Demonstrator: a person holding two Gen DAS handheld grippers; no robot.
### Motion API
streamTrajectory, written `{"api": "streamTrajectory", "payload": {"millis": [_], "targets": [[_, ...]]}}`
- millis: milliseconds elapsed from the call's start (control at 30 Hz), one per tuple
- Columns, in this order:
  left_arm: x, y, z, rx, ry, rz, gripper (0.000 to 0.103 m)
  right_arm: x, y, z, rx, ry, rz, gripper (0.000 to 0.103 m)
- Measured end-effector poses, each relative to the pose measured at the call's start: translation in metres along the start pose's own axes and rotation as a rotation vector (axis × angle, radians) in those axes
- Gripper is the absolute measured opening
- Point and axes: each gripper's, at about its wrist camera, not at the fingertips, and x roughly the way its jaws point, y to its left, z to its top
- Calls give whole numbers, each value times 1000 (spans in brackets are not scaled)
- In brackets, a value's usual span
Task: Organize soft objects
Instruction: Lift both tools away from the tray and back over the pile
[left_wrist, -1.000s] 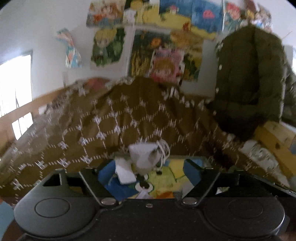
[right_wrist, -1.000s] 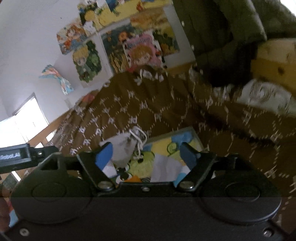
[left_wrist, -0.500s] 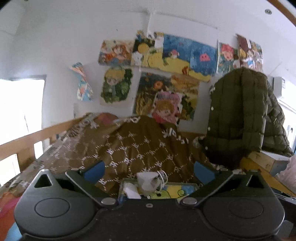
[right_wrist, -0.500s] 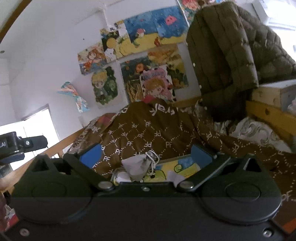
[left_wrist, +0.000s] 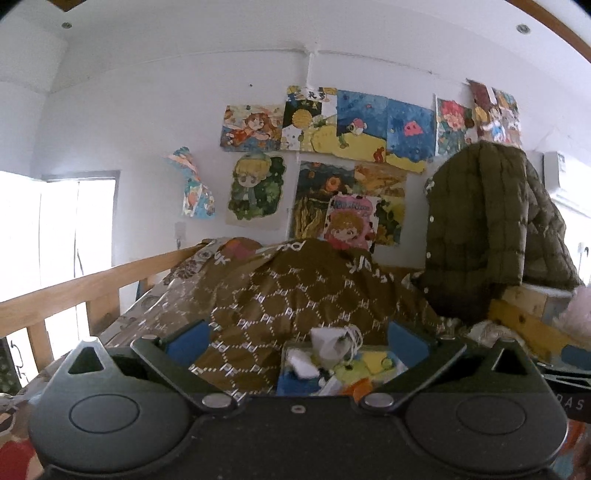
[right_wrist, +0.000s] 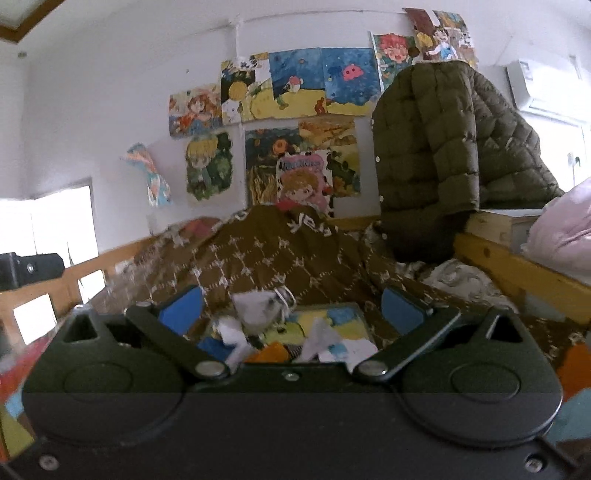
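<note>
A colourful cartoon-print cushion or box (left_wrist: 373, 363) lies on the bed with small white soft items (left_wrist: 301, 363) and a grey pouch with a white cord (left_wrist: 332, 341) on it. It also shows in the right wrist view (right_wrist: 332, 321), with the grey pouch (right_wrist: 255, 308) on it. My left gripper (left_wrist: 297, 338) is open and empty, held back from the pile. My right gripper (right_wrist: 291, 304) is open and empty, also short of the pile.
A brown patterned quilt (left_wrist: 295, 291) is heaped on the bed. An olive puffer jacket (left_wrist: 487, 229) hangs at the right over a wooden frame (right_wrist: 517, 262). A wooden rail (left_wrist: 74, 291) runs along the left. Posters cover the wall. A pink soft bundle (right_wrist: 561, 229) sits at far right.
Both grippers have pulled back and tilted up from the pile, so it looks smaller and lower. Both jaws opened wider.
</note>
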Motion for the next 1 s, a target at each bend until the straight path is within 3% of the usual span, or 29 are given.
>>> {"api": "streamTrajectory", "payload": {"millis": [367,767,1000], "targets": [[-16,16,-50,107,135,7,102,-38,16,-37,-45,128,-36,102],[-1,38,-89,128,329,73,102,-38,24,-62,-59,253,-55,102],[11,41,-96,147,388,100,102,-28,27,-72,-87,306,-48,102]]}}
